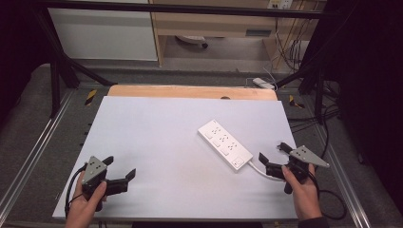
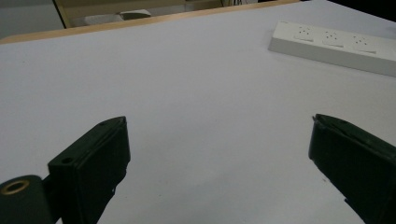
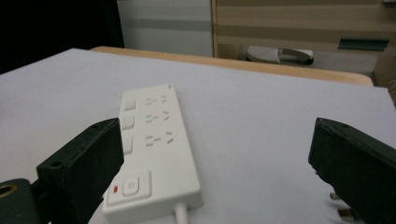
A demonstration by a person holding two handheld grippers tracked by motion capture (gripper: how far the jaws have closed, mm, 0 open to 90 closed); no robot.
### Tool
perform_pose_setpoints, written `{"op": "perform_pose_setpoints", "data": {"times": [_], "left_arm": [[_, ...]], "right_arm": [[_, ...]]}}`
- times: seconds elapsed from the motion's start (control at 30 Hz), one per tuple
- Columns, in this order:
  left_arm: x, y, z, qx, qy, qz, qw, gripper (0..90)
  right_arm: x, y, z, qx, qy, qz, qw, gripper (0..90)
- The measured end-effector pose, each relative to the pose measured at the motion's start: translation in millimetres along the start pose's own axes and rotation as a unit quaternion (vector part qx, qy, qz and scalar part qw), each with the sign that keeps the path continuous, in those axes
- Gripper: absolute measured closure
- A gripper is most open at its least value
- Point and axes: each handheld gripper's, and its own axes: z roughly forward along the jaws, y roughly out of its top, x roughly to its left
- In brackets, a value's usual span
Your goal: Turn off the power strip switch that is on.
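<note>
Where tools gape, power strip (image 1: 225, 143) between.

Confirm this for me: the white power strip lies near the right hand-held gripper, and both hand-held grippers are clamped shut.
Not quite. The power strip does lie near the right hand-held gripper, but both it and the left hand-held gripper are open; each gripper view shows the jaws spread wide.

White power strip on a pale tabletop

A white rectangular plastic power strip (image 1: 225, 143) lies flat and diagonal right of centre on the pale grey table surface (image 1: 157, 142), its switch end nearest, a white cable (image 1: 259, 171) leaving that end. A bare wooden edge (image 1: 190, 91) borders the table's far side. Beyond, on the floor, a tan wooden cabinet (image 1: 214, 23) stands beside tangled dark cables (image 1: 290, 47).
</note>
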Motion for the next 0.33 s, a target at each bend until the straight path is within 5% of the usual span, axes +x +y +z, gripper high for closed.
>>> {"op": "perform_pose_setpoints", "data": {"times": [0.33], "left_arm": [[0.0,0.7,0.1,-0.002,-0.003,0.002,1.0,5.3]], "right_arm": [[15.2,-29.8,13.2,0.089,0.027,-0.001,0.9957,4.9]]}}
